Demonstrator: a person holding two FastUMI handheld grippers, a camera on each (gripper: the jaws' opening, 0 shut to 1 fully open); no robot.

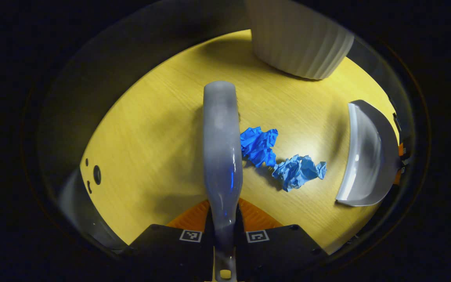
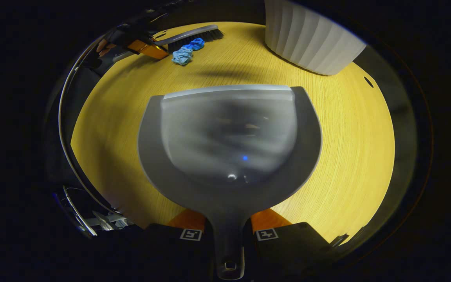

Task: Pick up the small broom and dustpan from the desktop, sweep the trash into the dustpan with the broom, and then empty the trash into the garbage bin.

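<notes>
So both tools are up, left gripper (image 1: 224,231) clamped on the broom (image 1: 221,149), right gripper (image 2: 228,231) on the dustpan (image 2: 229,137), with trash (image 1: 280,158) unswept between them near the bin (image 1: 300,39).

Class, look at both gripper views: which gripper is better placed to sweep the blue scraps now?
Left. The left gripper holds the broom right beside the blue paper scraps; the right gripper holds the dustpan, apart from them.
</notes>
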